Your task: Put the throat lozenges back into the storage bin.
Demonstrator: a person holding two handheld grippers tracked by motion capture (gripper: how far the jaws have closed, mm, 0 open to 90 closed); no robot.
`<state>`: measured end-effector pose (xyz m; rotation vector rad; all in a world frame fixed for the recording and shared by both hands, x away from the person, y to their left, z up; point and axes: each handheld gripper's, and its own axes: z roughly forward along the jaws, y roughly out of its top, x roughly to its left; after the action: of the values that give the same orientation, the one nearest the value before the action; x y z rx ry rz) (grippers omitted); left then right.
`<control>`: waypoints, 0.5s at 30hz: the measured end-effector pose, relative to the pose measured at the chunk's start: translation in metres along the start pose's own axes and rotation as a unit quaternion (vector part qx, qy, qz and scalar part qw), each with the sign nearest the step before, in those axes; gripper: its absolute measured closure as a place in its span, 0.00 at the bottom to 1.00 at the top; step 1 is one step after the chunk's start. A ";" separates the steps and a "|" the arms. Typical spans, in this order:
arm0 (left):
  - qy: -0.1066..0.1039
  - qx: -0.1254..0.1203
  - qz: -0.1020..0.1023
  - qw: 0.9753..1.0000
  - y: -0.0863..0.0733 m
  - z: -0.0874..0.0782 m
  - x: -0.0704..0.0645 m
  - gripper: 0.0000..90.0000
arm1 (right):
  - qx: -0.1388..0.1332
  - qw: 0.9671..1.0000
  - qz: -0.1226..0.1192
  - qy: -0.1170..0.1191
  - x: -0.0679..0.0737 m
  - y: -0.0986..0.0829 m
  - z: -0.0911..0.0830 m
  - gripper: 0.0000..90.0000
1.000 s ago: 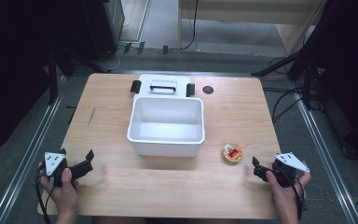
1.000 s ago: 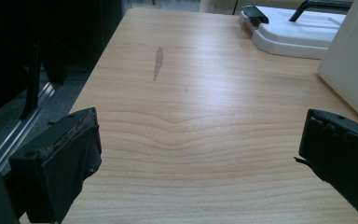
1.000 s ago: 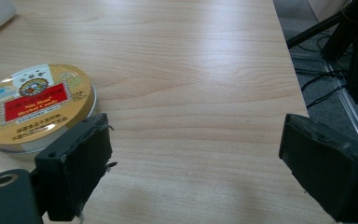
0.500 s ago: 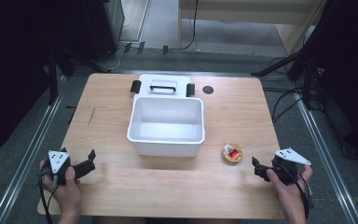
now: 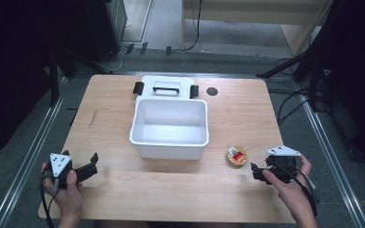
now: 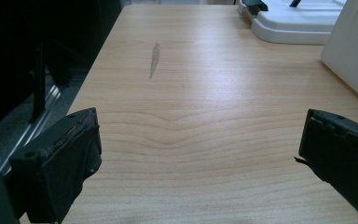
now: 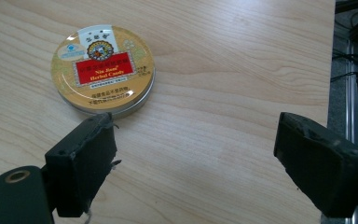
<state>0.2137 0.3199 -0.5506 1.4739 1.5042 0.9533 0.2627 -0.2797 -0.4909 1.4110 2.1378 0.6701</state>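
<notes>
High view: white bin (image 5: 169, 142) sat mid-table (image 5: 247, 109), open top, nothing inside. Its lid (image 5: 166, 87) lay flat just behind it, touching or nearly so, black latches at both ends, handle up. Small black disc (image 5: 212, 91) on the table right of the lid. Round tin (image 5: 236, 156) lay flat on the wood, just right of the bin's front corner, apart from it. Right gripper (image 5: 258, 171) was held low at the table's near right, jaws spread, pointing left toward the tin, which was near but not touched. Left gripper (image 5: 91, 166) was at the near left, jaws apart, holding nothing, well apart from the tin.

Left gripper view: left gripper (image 6: 200, 154) jaws wide apart over bare wood, nothing between them. Bin (image 6: 354, 60) wall at right edge, lid (image 6: 293, 21) at top right. Grey scuff (image 6: 154, 59) on the wood ahead.

Right gripper view: right gripper (image 7: 193, 154) jaws released, wide gap, empty. Tin (image 7: 103, 69) lay lid-up with a red label, ahead of and just beyond the left jaw's tip, outside the gap; contact could not be told.
</notes>
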 end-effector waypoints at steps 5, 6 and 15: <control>0.001 0.002 0.002 1.000 0.000 0.000 0.000 0.00 | 0.032 0.999 -0.020 -0.003 0.004 0.009 0.002 0.15; 0.001 0.002 0.002 1.000 0.000 0.000 0.000 0.00 | 0.039 0.999 -0.024 -0.002 0.004 0.010 0.003 0.15; 0.002 0.004 0.000 1.000 0.000 0.001 0.000 0.00 | 0.076 0.996 -0.041 0.021 0.005 0.019 0.006 0.15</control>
<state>0.2146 0.3202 -0.5506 1.4789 1.5118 0.9530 0.2780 -0.2676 -0.4843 1.3897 2.3090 0.5201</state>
